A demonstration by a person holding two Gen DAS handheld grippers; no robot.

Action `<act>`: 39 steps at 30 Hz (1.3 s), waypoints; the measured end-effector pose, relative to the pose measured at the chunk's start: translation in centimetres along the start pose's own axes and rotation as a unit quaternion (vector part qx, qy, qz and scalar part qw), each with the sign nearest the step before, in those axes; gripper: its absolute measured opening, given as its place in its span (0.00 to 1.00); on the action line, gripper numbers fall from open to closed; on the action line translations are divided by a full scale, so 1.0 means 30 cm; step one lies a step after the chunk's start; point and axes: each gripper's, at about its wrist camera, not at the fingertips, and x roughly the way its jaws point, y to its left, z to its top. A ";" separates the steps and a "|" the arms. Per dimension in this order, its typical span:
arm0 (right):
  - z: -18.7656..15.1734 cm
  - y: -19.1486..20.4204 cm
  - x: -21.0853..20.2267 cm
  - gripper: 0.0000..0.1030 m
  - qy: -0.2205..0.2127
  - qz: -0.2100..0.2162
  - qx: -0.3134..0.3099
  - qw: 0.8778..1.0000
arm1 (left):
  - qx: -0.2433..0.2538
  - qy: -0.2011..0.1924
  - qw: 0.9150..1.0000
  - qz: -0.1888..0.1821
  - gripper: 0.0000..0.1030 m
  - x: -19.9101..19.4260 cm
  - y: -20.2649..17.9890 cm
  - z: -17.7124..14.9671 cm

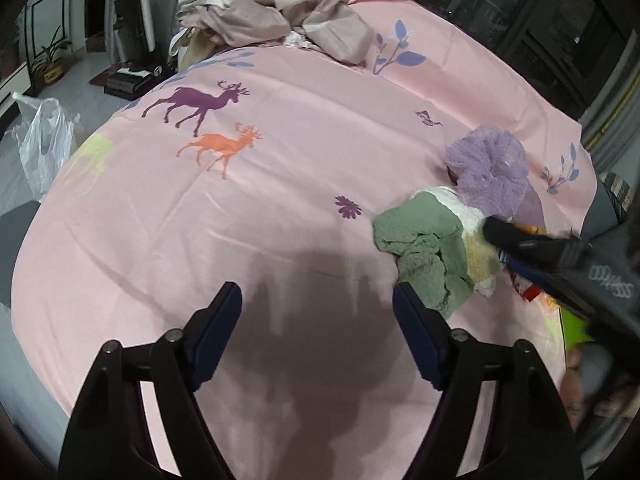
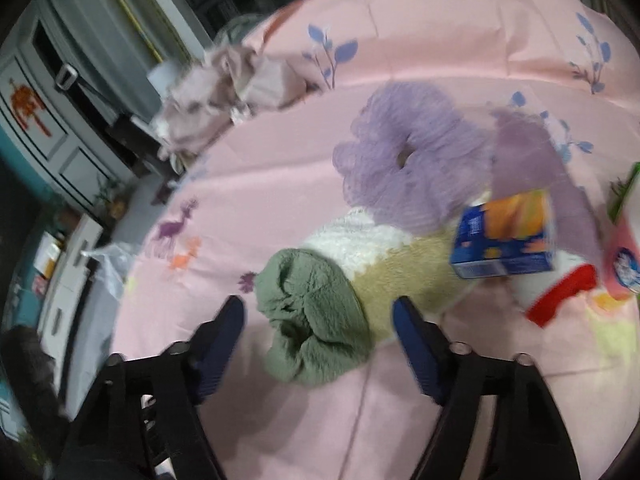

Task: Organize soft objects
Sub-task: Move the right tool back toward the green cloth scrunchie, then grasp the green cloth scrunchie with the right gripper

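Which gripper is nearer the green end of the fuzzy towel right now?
Right. The right gripper has its open jaws straddling the towel's green end. The left gripper is beside it over bare pink sheet, its fingertip at the towel's edge.

We're in a home, likely a living room or bedroom. What we see: a pink sheet (image 1: 280,200) printed with deer and leaf sprigs, spread over the work surface like bedding. A crumpled heap of beige-pink fabric (image 1: 276,12) lies at the sheet's far edge. Past its left edge we see tiled floor, a potted plant (image 1: 52,60), a white plastic bag (image 1: 44,148) and a dark stack of books or boxes (image 1: 128,78). In the right wrist view there's a grey panelled cabinet (image 2: 60,120) with an orange paper decoration (image 2: 26,106) stuck on its door. Dark glass-front cabinets (image 1: 540,28) stand behind the sheet's far right corner. Domestic clutter, no lab or shop fixtures.
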 end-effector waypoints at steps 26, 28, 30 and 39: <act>-0.122 -0.150 -0.156 0.10 0.006 0.004 0.014 1.000 | 0.055 0.013 0.998 -0.034 0.71 -0.002 -0.115 -0.051; -0.143 -0.174 -0.170 0.10 0.010 -0.011 0.016 1.000 | 0.066 0.018 0.997 -0.045 0.71 0.002 -0.140 -0.066; -0.169 -0.210 -0.180 0.10 0.016 -0.031 0.030 0.999 | 0.078 0.026 0.994 -0.065 0.71 0.008 -0.170 -0.084; -0.186 -0.348 -0.242 0.48 -0.002 -0.042 0.090 0.995 | 0.120 0.065 0.977 -0.161 0.58 0.046 -0.310 -0.170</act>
